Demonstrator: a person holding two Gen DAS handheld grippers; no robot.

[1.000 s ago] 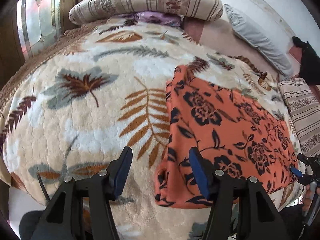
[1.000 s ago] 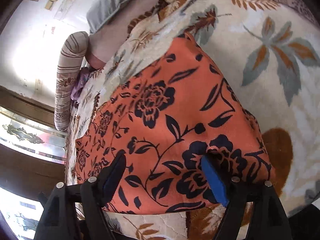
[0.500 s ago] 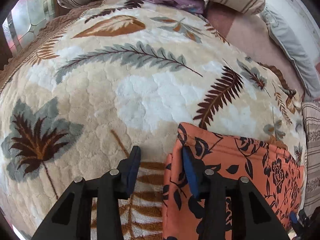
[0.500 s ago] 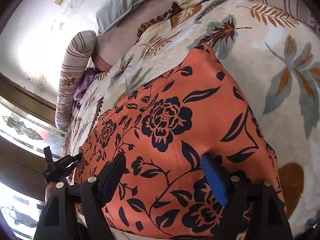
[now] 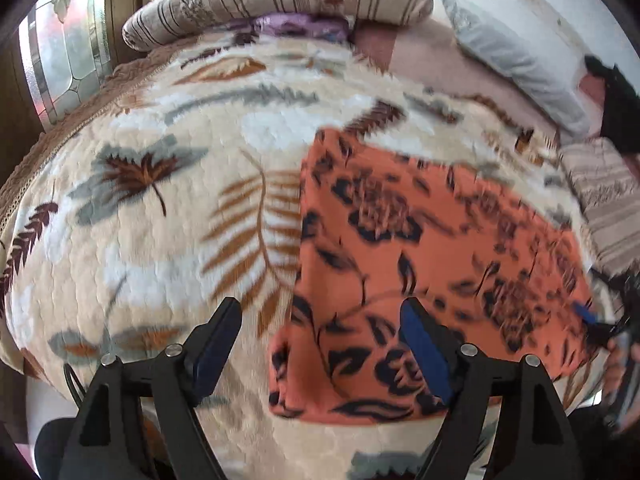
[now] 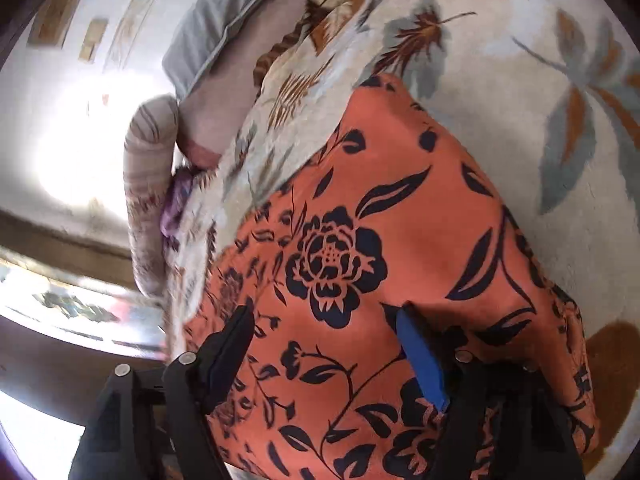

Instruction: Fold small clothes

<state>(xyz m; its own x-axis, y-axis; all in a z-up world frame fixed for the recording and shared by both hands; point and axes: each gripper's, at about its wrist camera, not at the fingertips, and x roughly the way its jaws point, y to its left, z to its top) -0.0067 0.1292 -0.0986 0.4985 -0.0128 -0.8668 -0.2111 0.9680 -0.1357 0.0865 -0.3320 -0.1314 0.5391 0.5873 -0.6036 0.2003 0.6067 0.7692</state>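
Note:
An orange cloth with dark floral print (image 5: 420,248) lies flat on the leaf-patterned blanket (image 5: 160,216); it fills the right wrist view (image 6: 400,280). My left gripper (image 5: 320,340) is open and empty, hovering above the cloth's near left corner, its right finger over the cloth and its left finger over the blanket. My right gripper (image 6: 326,344) is open and empty, low over the cloth's middle. The right gripper's blue pad shows at the cloth's right edge in the left wrist view (image 5: 584,312).
A striped bolster (image 5: 280,0) and purple fabric (image 5: 296,26) lie at the bed's far end. A grey pillow (image 5: 516,64) and a striped cushion (image 5: 608,196) sit to the right. A window (image 5: 64,52) is at the left.
My left gripper went forward to the cloth's far corner with jaws narrowed, then drew back to the near corner and opened wide. My right gripper slid a little forward over the cloth.

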